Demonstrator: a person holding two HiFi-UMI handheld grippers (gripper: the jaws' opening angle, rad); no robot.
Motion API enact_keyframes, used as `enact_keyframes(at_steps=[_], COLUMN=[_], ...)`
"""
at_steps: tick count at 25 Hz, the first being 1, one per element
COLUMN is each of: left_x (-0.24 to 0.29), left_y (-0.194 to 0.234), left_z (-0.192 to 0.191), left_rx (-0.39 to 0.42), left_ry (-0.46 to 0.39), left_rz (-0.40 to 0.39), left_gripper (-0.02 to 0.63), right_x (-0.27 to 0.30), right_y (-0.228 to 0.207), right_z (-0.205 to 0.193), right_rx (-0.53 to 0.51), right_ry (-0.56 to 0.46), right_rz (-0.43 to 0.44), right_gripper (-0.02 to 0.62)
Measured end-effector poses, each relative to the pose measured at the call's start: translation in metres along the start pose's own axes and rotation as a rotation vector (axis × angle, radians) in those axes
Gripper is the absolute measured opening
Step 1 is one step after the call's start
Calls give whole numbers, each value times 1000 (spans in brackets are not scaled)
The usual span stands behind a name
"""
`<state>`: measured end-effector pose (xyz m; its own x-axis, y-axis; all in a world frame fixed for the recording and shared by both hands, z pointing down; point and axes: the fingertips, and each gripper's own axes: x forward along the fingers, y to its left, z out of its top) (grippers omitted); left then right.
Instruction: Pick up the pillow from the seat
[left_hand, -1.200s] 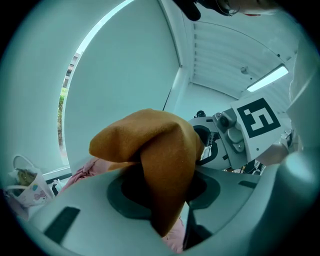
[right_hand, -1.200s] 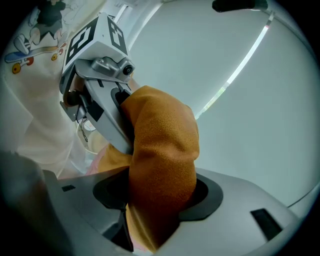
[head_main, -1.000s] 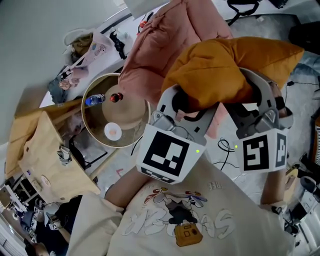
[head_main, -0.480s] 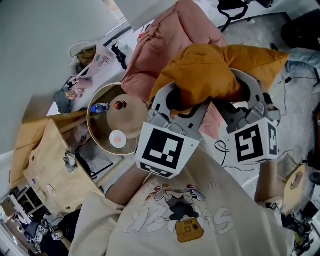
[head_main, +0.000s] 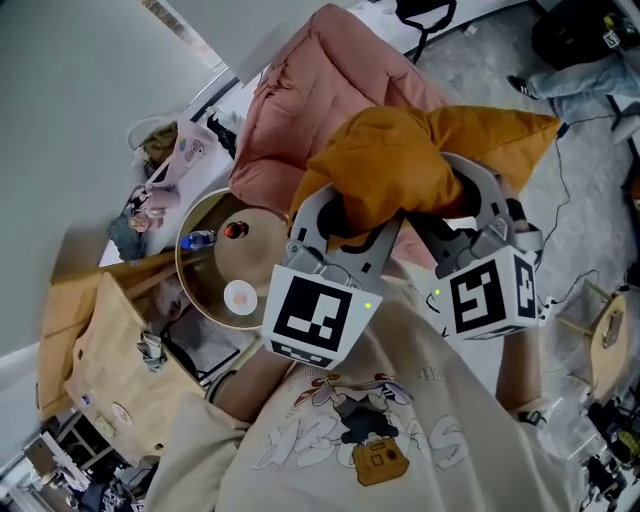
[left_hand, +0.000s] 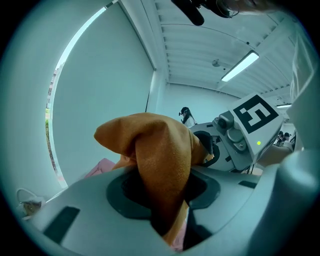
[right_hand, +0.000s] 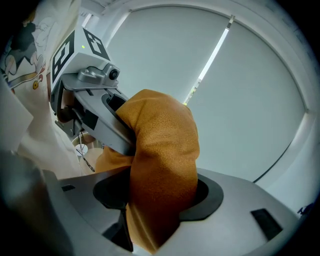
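An orange pillow (head_main: 420, 160) hangs in the air above a pink padded seat (head_main: 300, 110), clear of it. My left gripper (head_main: 345, 215) is shut on the pillow's left part, and the fabric (left_hand: 160, 165) bunches up between its jaws. My right gripper (head_main: 455, 215) is shut on the pillow's right part, where the cloth (right_hand: 160, 190) is squeezed between its jaws. In each gripper view the other gripper shows behind the pillow: the right gripper (left_hand: 240, 135) and the left gripper (right_hand: 85, 90).
A round wooden side table (head_main: 265, 265) with a bottle, a red ball and a small cup stands left of the seat. A cardboard box (head_main: 110, 370) lies at lower left. Cables run over the grey floor (head_main: 590, 200) at right. A person's legs (head_main: 590, 70) show at top right.
Both grippers have stayed shut on the pillow. The view has swung, so the seat, the round table and the pillow sit a little further left and the pillow looks higher off the seat.
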<state>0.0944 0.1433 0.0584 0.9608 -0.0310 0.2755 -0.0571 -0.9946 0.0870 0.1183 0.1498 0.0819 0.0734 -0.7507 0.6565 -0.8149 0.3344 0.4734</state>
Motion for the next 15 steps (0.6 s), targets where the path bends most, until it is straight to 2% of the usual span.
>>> enact_keyframes(at_steps=[8,15], left_x=[-7,-22], left_y=[-45,-53], left_z=[-3,-16], left_rx=[36,64], left_ry=[15,39], left_rz=[-110,-149], left_gripper=[155,155], right_x=[-39,-41], right_y=[19,42], right_z=[-22,-23], right_rx=[87,143], right_ry=[50,53], right_rz=[-60,-75], right_gripper=[275,275])
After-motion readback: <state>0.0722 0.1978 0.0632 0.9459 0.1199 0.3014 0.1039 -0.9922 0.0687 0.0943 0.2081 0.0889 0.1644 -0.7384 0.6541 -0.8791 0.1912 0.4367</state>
